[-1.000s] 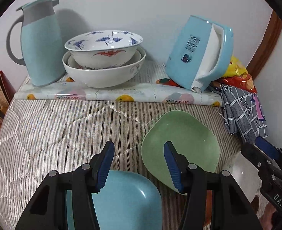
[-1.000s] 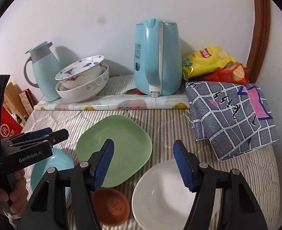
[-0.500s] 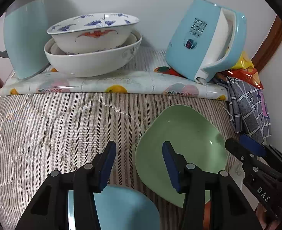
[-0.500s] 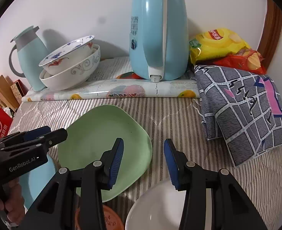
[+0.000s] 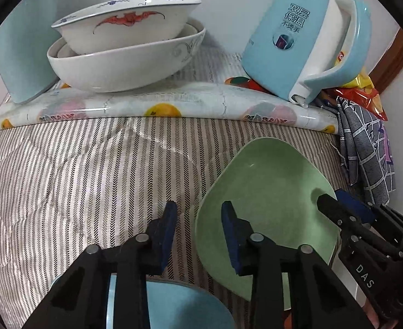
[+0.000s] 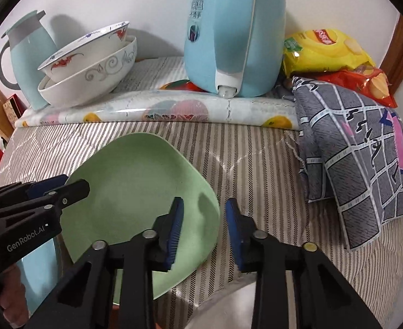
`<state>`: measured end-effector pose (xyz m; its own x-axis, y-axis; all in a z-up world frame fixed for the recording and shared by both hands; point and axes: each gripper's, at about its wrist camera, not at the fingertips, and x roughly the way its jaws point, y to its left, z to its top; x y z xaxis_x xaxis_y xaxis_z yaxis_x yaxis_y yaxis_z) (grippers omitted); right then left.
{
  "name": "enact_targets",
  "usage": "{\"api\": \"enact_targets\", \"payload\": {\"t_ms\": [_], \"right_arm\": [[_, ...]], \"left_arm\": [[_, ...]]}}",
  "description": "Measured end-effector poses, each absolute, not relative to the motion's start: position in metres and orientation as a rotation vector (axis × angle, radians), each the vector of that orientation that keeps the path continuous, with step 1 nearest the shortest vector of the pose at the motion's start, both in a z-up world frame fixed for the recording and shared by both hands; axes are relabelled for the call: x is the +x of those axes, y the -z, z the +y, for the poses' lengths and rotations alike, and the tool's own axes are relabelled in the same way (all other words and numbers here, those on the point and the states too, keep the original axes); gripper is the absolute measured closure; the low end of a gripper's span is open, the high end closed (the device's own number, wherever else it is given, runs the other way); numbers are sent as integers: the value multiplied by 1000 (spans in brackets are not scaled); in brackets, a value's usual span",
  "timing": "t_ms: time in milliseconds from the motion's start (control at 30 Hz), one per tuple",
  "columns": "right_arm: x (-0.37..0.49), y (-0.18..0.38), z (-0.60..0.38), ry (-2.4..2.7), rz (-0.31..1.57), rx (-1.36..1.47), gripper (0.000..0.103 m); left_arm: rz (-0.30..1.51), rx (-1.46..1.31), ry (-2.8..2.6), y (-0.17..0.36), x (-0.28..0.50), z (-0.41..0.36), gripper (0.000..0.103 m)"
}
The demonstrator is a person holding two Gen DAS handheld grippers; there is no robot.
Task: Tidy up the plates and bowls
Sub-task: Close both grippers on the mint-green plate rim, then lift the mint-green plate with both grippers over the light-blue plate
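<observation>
Straddling opposite rims of the green plate (image 6: 135,189), on the striped desk (image 5: 78,178): left hand-held gripper (image 5: 198,229) and right hand-held gripper (image 6: 203,226). Both have just been narrowing; pads not yet pressing. Risk, judged: uneven closing could tip the plate onto the blue plate (image 5: 185,307) or slip off its rim.

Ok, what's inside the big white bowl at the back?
The big white bowl holds a red-and-blue patterned bowl, tilted, with another white rim beside it. Their bottoms and anything beneath are hidden.
</observation>
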<state>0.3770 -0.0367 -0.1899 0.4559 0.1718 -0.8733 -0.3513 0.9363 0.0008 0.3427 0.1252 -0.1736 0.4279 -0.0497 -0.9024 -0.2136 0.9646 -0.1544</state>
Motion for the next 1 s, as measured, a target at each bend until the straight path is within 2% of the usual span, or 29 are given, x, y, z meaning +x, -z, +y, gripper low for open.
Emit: {"api": "enact_targets", "payload": {"t_ms": [133,267,367,533,767,800,900,967,1000], "right_arm": [[377,192,-36,-319,1058,-206,85],[377,190,-39,-300,1045,-195,94],[375,184,-44,-286,1011,-176,98],[366,164,-46,-315,944,-136,101],[363,164,-43,-317,956,-157,101],[366,165,-43,-313,961,-153,100],[372,169,-48,-286,988,-158,88],[376,172,-49,-287,993,-161,67],[377,174,-48,-287,996,-170,65]], "left_arm": [[1152,-256,-102,180,345,123,89],[1138,-251,-105,181,345,123,90],[1117,-266,-92,175,343,124,92],[1080,-263,-69,158,335,124,96],[1089,-245,-88,158,333,125,96],[1092,-245,-86,159,334,125,96],[1099,-251,-79,161,337,127,96],[1101,-243,-81,162,339,126,96],[1102,-243,-82,163,340,126,96]]}}
